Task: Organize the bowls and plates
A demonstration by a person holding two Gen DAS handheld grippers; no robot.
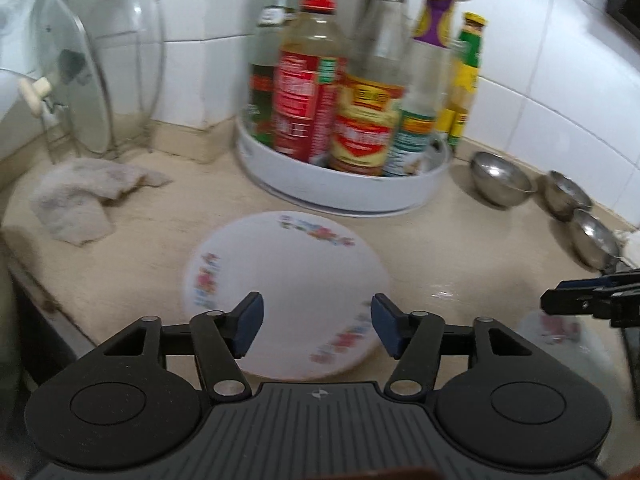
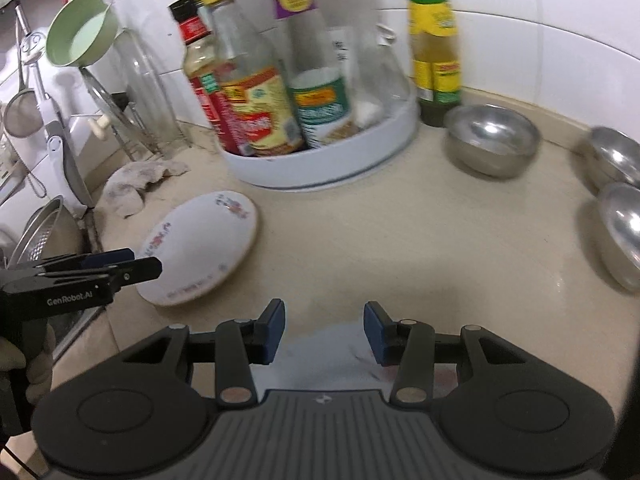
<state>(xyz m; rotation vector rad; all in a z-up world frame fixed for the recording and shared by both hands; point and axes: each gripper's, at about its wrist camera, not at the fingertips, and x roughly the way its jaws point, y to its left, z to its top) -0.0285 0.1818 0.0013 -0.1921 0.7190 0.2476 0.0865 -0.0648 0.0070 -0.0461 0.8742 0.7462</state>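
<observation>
A white plate with a floral rim [image 1: 288, 280] lies on the beige counter; it also shows in the right wrist view [image 2: 200, 248]. My left gripper [image 1: 317, 326] is open and empty, hovering above the plate's near edge. A second floral white dish [image 2: 332, 360] lies under my right gripper [image 2: 324, 334], which is open and empty; this dish also shows in the left wrist view [image 1: 560, 332]. Three steel bowls [image 2: 492, 144] [image 2: 616, 156] [image 2: 624, 228] stand at the right along the wall.
A white turntable tray [image 1: 344, 188] full of sauce bottles stands at the back. A crumpled rag [image 1: 80, 200] lies at the left beside a wire rack with glass lids [image 1: 72, 88]. A green ladle [image 2: 80, 28] and strainers hang on the left wall.
</observation>
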